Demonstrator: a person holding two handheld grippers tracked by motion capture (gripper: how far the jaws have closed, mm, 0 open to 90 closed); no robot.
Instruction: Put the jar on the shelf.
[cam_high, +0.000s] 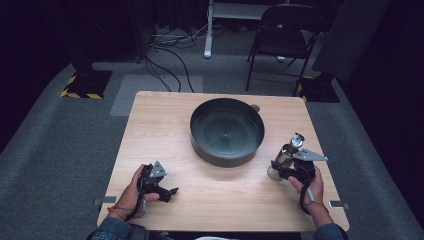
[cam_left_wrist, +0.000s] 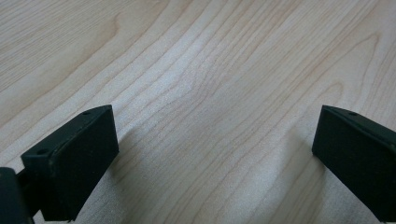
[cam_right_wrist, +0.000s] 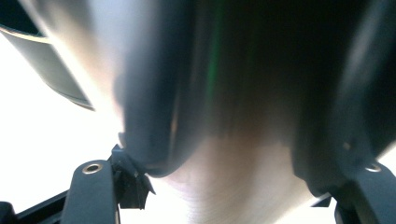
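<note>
On the left the left claw (cam_high: 172, 191) rests low on the tabletop (cam_high: 165, 125) with jaws wide and empty, seemingly idle, the round dark pan (cam_high: 227, 131) sits mid-table, and the right claw (cam_high: 278, 167) clamps an upright metal grinder-like bottle (cam_high: 289, 152) beside it.

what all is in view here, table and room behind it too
table: one, light wood, centre
round pan: one, dark grey, middle of the table, toward the far edge
metal bottle: one, silvery with a dark cap, near right of the table, in the right tongs
folding chair: one, black, on the floor behind the table
cables: several, black, floor at far left
left tongs: one, black, open over bare wood, near left
right tongs: one, black, shut on the metal bottle
</note>
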